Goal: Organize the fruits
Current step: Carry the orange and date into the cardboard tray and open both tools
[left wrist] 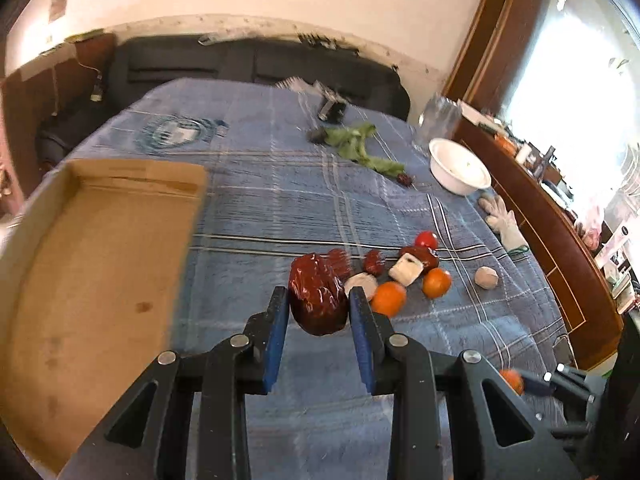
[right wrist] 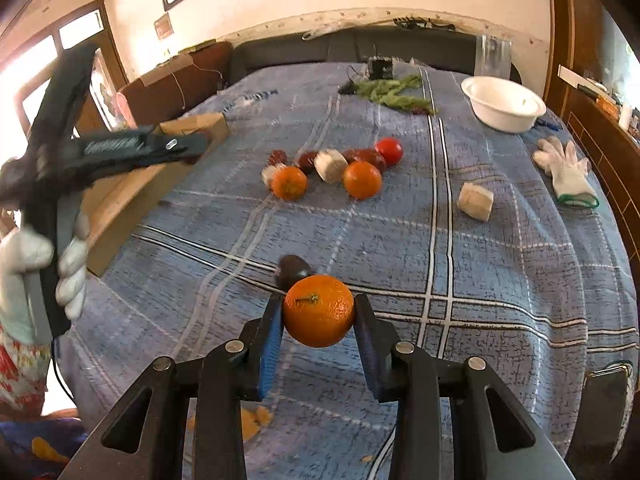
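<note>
Left gripper (left wrist: 319,307): blue-padded fingers closed on a large dark red date-like fruit (left wrist: 317,300), wrapped in glossy film and held clear of the blue plaid cloth (left wrist: 260,208). Right gripper (right wrist: 319,312): fingers clamped on a mandarin (right wrist: 319,310), stem facing the camera, lifted above the cloth; a dark object sits directly behind it, too blurred to identify. Cardboard tray (left wrist: 100,264): lies to the left of the left gripper on the cloth, interior bare where visible. Loose pile near the cloth's centre: two mandarins (right wrist: 362,180), a red tomato (right wrist: 389,150), several small red dates (right wrist: 310,160), a toy mushroom (left wrist: 416,266) and pale cut pieces, all touching or just beside one another. A separate pale chunk (right wrist: 475,201) lies apart to the right of the pile. White bowl (right wrist: 502,104): stands near the far right edge, with green leafy stems (right wrist: 394,92) to its left. A white work glove (right wrist: 566,172) lies at the right edge of the cloth. The person's gloved left hand (right wrist: 36,276) grips the left gripper's handle in the right wrist view.
</note>
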`<state>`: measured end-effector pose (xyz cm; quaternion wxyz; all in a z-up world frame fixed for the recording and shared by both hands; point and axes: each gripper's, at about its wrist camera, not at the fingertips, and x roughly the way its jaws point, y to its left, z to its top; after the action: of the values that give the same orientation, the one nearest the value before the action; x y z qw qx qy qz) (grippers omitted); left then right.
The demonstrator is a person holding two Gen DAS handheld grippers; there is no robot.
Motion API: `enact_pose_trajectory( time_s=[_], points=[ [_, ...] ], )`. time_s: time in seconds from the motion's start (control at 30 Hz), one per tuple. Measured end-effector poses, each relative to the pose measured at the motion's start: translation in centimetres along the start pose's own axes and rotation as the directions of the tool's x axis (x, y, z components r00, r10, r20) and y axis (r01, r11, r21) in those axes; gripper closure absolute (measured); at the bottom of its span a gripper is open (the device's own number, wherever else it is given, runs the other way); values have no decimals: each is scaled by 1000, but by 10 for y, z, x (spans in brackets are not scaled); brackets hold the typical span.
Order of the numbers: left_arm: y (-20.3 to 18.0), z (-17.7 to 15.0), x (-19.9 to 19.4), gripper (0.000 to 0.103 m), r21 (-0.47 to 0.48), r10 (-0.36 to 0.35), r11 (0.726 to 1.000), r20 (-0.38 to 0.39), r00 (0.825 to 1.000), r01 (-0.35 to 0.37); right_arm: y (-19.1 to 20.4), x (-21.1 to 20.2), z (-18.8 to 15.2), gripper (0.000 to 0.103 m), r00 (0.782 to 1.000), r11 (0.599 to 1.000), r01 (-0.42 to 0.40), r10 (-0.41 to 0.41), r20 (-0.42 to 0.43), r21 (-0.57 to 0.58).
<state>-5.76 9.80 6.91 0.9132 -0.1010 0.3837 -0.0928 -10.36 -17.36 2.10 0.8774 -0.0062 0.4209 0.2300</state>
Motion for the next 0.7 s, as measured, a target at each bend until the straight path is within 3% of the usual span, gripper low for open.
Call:
enact_pose_trajectory(
  time_s=[0.2, 0.3, 0.37, 0.57, 0.7],
  points=[
    [51, -15, -43, 73, -46, 167, 985, 41, 985, -165, 44, -12, 23, 65, 995, 994, -86, 89, 45, -64],
    [88, -22, -56, 73, -86, 298, 952, 41, 954, -294, 80, -6, 39, 65, 988, 983, -141, 147, 44, -116],
    [110, -28, -62, 73, -115, 347, 933, 32, 937, -342, 111, 1, 52, 65, 979, 969, -190, 199, 40, -159],
    [171, -42, -68, 73, -231, 398, 889, -33, 917, -394, 195, 33, 72, 64, 959, 925, -276, 284, -6, -263],
    [191, -49, -69, 73, -273, 398, 877, -54, 916, -396, 242, 65, 74, 64, 961, 901, -274, 271, -58, -337]
  ],
)
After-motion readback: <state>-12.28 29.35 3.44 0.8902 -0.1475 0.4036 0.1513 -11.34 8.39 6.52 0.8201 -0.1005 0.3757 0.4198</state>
